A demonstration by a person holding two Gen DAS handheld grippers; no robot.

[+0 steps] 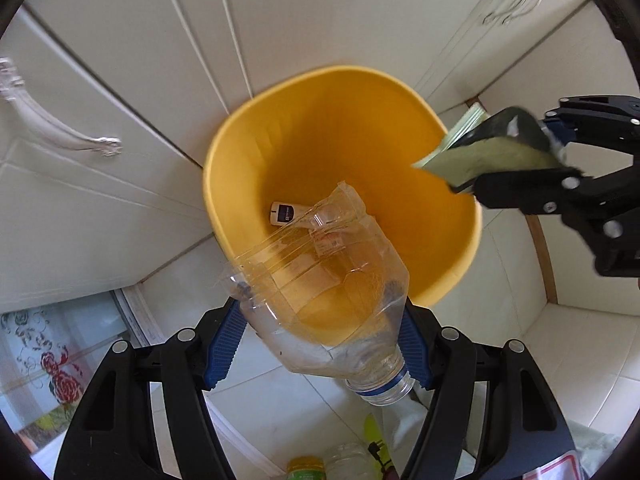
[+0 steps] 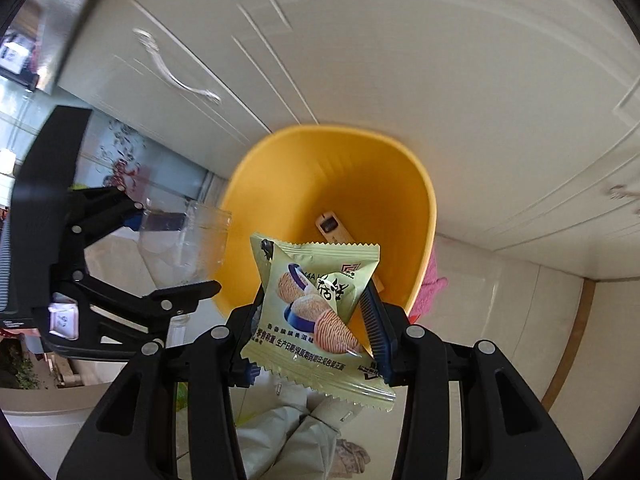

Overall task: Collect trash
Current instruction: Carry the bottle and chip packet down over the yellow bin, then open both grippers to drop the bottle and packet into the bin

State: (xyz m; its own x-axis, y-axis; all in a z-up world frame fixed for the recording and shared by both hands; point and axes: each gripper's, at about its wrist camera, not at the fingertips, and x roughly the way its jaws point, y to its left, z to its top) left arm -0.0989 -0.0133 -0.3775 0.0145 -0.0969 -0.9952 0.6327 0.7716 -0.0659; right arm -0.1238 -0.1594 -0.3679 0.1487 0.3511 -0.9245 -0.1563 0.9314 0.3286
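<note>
A yellow bin [image 1: 360,140] stands on the floor against white cabinets, with a small white item [image 1: 285,213] at its bottom. My left gripper [image 1: 320,320] is shut on a crushed clear plastic bottle [image 1: 320,264], cap end toward me, over the bin's near rim. From the right, my right gripper [image 1: 516,152] holds a green snack packet [image 1: 480,156] over the rim. In the right wrist view, the right gripper [image 2: 316,292] is shut on that packet [image 2: 316,312] above the bin [image 2: 360,184]. The left gripper [image 2: 176,244] with the bottle [image 2: 188,240] is at the left.
White cabinet doors with curved handles [image 1: 60,128] rise behind the bin. A pink cloth [image 2: 430,288] lies beside the bin on the tiled floor. Jars and bottles [image 1: 308,468] stand near the bottom edge. A flower-patterned glass door [image 1: 48,360] is at the left.
</note>
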